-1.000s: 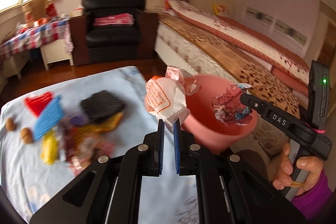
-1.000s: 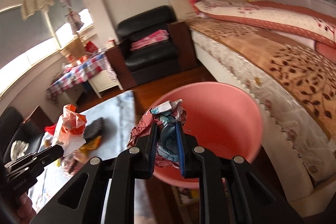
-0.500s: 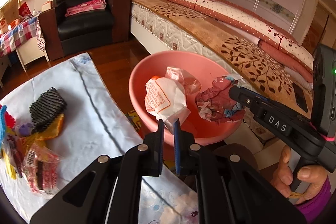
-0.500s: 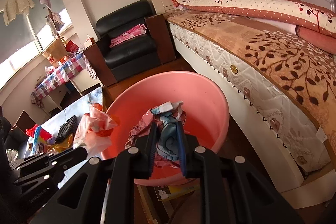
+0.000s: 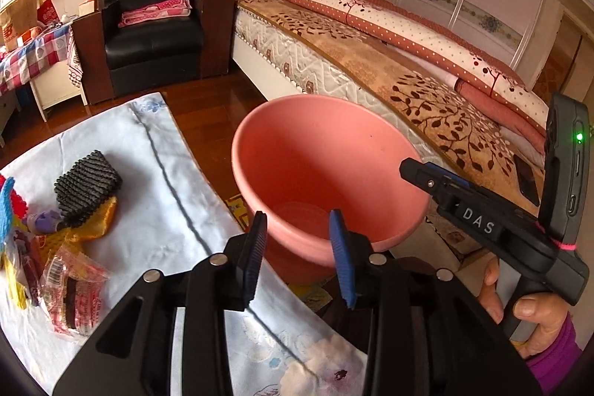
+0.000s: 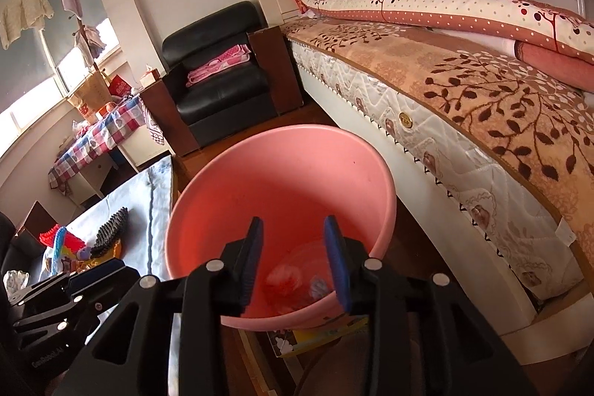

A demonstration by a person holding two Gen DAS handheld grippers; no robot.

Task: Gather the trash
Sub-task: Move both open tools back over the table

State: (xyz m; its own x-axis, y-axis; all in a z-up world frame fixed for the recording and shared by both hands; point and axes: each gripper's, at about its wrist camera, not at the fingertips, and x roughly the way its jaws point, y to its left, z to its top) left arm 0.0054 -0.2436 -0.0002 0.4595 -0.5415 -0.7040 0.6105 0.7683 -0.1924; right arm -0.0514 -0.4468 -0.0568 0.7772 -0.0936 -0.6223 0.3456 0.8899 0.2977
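A pink basin [image 5: 334,151] stands just off the table's edge, beside the bed. My left gripper [image 5: 298,221] hangs over its near rim, jaws opening with nothing between them. My right gripper [image 6: 293,229] is also over the basin [image 6: 297,180], jaws opening and empty. Blurred red and white wrappers [image 6: 286,281] lie at the basin's bottom. In the left wrist view the right gripper [image 5: 412,169] reaches in over the basin's right rim. On the table's pale blue cloth [image 5: 148,210] lie a clear red-printed wrapper [image 5: 70,288], a yellow wrapper [image 5: 92,221] and a black ridged piece [image 5: 87,188].
A bed [image 6: 482,91] runs along the right, close to the basin. A black armchair [image 5: 152,36] and a checked-cloth side table [image 6: 100,136] stand at the back. A hand in a purple sleeve [image 5: 538,321] holds the right gripper. Printed paper [image 6: 319,333] lies under the basin.
Both grippers opened and let go of their wrappers, which dropped into the basin. The white and orange wrapper and the crumpled red one have left the jaws.
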